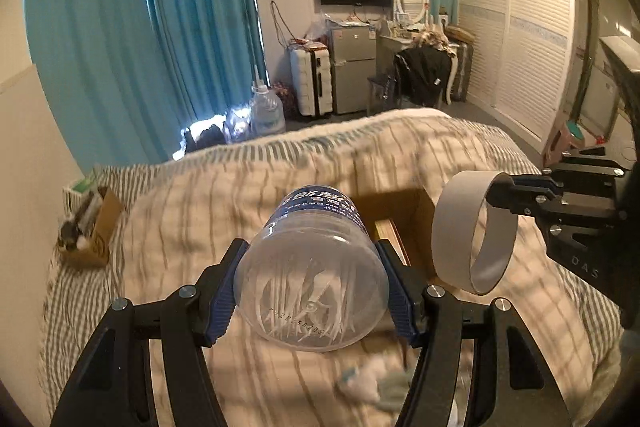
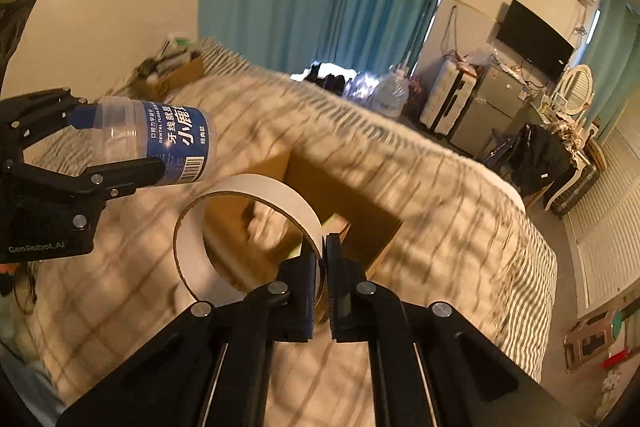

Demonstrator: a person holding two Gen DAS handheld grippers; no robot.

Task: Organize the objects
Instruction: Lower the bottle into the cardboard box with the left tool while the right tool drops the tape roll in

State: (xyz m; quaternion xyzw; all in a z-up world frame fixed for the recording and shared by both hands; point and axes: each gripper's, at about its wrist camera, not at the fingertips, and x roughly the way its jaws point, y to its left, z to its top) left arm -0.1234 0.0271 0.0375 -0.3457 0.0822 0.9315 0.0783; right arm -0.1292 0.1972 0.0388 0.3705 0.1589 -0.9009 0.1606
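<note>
Left gripper (image 1: 310, 285) is clamping a clear jar (image 1: 316, 267) of dental floss picks across its body, pads on both sides, jar lying roughly horizontal with its long axis pointing forward along the fingers, blue-label end away from the camera. It's hanging in the air over the bed (image 1: 224, 195), not resting on anything. Just ahead and slightly right of the jar, an open cardboard box (image 2: 340, 195) is sitting on the bed, opening up. Right gripper (image 2: 320, 263) is pinching the wall of a white tape ring (image 2: 248, 223), nearly closed on it, ring edge-on and hovering over the box's near side. Judging by this, both items are heading into the box; the ring is nearer, the jar is needing a short forward-right travel. A second small box (image 1: 94, 227) of clutter is sitting far left on the bed.
</note>
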